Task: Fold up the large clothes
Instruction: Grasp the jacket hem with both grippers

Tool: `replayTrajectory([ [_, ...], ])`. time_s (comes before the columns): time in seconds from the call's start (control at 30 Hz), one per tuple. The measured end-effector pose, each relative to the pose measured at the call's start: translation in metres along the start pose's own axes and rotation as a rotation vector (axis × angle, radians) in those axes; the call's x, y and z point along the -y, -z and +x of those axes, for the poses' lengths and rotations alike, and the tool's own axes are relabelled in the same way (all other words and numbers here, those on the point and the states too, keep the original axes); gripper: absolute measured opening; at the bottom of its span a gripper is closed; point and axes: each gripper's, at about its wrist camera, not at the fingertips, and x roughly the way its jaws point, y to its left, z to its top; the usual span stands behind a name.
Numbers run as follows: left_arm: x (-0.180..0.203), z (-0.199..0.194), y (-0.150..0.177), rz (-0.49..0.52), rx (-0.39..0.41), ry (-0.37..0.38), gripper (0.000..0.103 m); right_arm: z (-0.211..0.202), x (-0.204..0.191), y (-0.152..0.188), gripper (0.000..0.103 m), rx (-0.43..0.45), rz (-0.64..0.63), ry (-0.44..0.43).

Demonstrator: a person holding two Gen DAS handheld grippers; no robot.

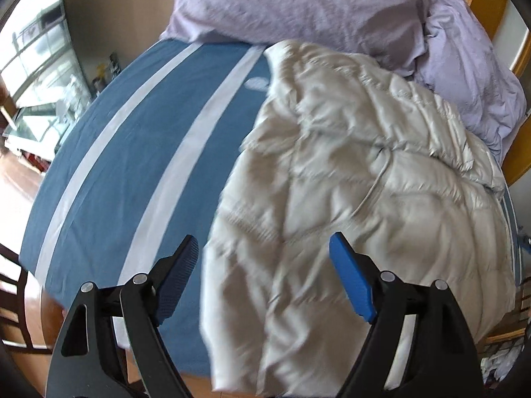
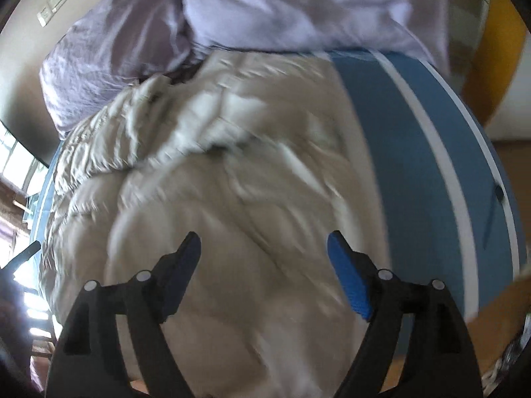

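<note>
Both the left gripper [image 1: 264, 248] and right gripper [image 2: 264, 245] gape wide, holding nothing. Puffy jacket [image 1: 348, 182] is slick: your shallow pinch at its 6 o'clock hem could slip.

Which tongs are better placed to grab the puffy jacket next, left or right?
Right, probably. The right tongs hang open directly over the cream jacket. The left tongs are open too, but straddle the jacket's edge, half over the blue sheet.

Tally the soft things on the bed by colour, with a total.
Cream puffer jacket: 1
Lilac pillows: 2
Blue sheet with white stripes: 1
Total: 4
</note>
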Motion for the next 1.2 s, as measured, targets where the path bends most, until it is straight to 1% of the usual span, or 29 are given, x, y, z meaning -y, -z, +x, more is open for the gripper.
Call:
replayTrajectory([
  [0.1,-0.016,-0.001,0.016,-0.032,-0.020,-0.002,0.082,-0.007,0.033,0.027,0.079,-0.024,0.061,0.017],
  [0.17,-0.023,-0.001,0.024,-0.054,-0.027,0.006,0.082,-0.008,0.051,0.047,0.079,-0.043,0.108,0.002],
  [0.3,-0.029,-0.002,0.039,-0.093,-0.042,0.028,0.082,-0.007,0.069,0.073,0.079,-0.067,0.168,-0.026],
  [0.47,-0.028,0.004,0.051,-0.122,-0.056,0.048,0.082,-0.007,0.077,0.090,0.078,-0.070,0.216,-0.079],
  [0.5,-0.027,0.005,0.053,-0.134,-0.057,0.057,0.082,-0.008,0.077,0.092,0.076,-0.072,0.216,-0.086],
  [0.6,-0.028,0.007,0.056,-0.163,-0.060,0.081,0.081,-0.004,0.072,0.094,0.066,-0.086,0.214,-0.118],
  [0.63,-0.027,0.006,0.057,-0.162,-0.056,0.081,0.081,-0.003,0.071,0.094,0.062,-0.090,0.212,-0.127],
  [0.67,-0.026,0.006,0.058,-0.160,-0.053,0.083,0.080,-0.001,0.069,0.096,0.060,-0.095,0.208,-0.134],
  [0.73,-0.026,0.005,0.059,-0.166,-0.048,0.098,0.074,0.001,0.067,0.097,0.051,-0.101,0.203,-0.137],
  [0.77,-0.026,0.004,0.060,-0.173,-0.047,0.109,0.068,0.002,0.065,0.098,0.047,-0.101,0.201,-0.140],
  [0.8,-0.026,0.004,0.061,-0.181,-0.046,0.126,0.061,0.002,0.065,0.098,0.041,-0.099,0.201,-0.145],
  [0.83,-0.025,0.004,0.061,-0.193,-0.047,0.148,0.057,0.001,0.065,0.099,0.033,-0.094,0.200,-0.149],
  [0.93,-0.022,0.002,0.063,-0.209,-0.038,0.164,0.043,-0.005,0.065,0.101,0.017,-0.069,0.190,-0.158],
  [1.0,-0.020,-0.002,0.063,-0.212,-0.026,0.172,0.028,-0.009,0.064,0.098,0.013,-0.047,0.186,-0.164],
  [1.07,-0.018,-0.008,0.060,-0.213,-0.013,0.175,0.019,-0.018,0.063,0.095,0.012,-0.015,0.178,-0.169],
  [1.1,-0.017,-0.013,0.056,-0.213,-0.002,0.177,0.015,-0.023,0.061,0.092,0.011,0.008,0.171,-0.172],
  [1.2,-0.015,-0.025,0.041,-0.201,0.038,0.185,0.010,-0.038,0.057,0.080,0.010,0.067,0.153,-0.176],
])
